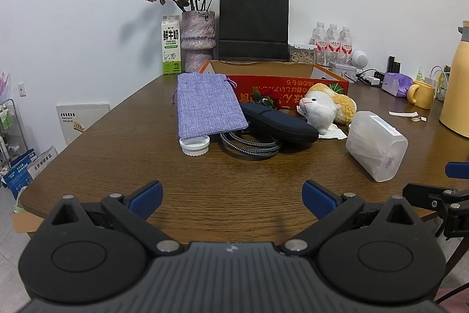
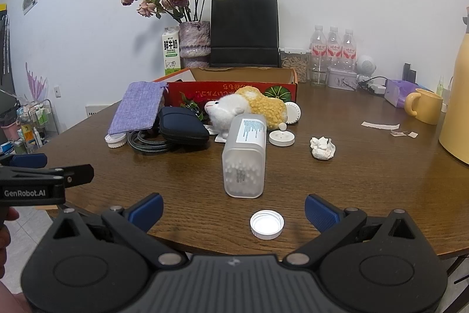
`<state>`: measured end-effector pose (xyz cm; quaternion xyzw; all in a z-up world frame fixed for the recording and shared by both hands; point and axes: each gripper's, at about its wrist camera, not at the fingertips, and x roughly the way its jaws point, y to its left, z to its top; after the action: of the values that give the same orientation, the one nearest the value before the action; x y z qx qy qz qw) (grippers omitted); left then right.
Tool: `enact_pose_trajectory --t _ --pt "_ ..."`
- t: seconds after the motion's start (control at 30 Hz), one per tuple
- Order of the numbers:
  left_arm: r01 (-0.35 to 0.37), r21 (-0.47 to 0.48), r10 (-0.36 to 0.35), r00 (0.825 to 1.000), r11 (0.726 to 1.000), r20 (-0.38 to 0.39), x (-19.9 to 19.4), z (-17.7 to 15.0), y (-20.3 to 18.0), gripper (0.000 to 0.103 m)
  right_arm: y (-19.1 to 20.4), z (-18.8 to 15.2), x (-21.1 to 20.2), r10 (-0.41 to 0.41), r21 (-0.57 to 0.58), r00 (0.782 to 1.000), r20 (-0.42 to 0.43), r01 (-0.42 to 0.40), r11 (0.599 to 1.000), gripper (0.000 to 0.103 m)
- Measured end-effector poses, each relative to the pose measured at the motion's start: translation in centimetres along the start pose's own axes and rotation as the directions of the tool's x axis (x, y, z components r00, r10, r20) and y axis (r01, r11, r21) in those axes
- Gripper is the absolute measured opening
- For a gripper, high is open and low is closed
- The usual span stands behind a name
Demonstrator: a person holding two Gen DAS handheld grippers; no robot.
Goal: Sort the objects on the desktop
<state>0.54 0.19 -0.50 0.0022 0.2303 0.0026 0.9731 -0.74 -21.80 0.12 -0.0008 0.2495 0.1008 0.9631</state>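
My left gripper [image 1: 232, 197] is open and empty over the table's near edge. My right gripper [image 2: 233, 210] is open and empty, with a white bottle cap [image 2: 266, 224] lying between its fingers. A frosted cotton-swab box [image 2: 245, 154] lies on its side ahead; it also shows in the left wrist view [image 1: 376, 145]. Behind it are a plush sheep [image 2: 249, 107], a dark zip case [image 2: 181, 125], a braided cable [image 1: 249, 144], a purple cloth pouch [image 1: 206, 104], a white cap [image 1: 195, 145], two white lids [image 2: 281, 138] and a crumpled tissue [image 2: 322, 147]. An open red cardboard box [image 2: 234, 87] stands behind.
At the back stand a milk carton [image 1: 171, 49], a vase of dried roses [image 1: 198, 40], a black paper bag [image 1: 253, 25] and water bottles [image 1: 332, 44]. A yellow mug [image 2: 423, 105] and a yellow jug [image 2: 457, 119] are at the right. The left gripper shows in the right wrist view [image 2: 38, 166].
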Motion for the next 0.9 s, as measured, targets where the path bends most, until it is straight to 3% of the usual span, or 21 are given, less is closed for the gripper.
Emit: enact_pose_trajectory --t 0.6,0.9 --pt "0.005 -0.018 -0.005 1.000 1.000 -0.025 0.4 -0.7 0.3 0.103 -0.9 -0.2 0.7 -0.004 0.010 1.000 -0.022 0.004 1.000 0.102" --pt "-0.011 -0.032 0.009 0.999 0.999 -0.048 1.7 -0.8 0.8 0.103 -2.5 -1.0 3.2 -0.019 0.027 0.997 -0.068 0.021 0.999 0.077"
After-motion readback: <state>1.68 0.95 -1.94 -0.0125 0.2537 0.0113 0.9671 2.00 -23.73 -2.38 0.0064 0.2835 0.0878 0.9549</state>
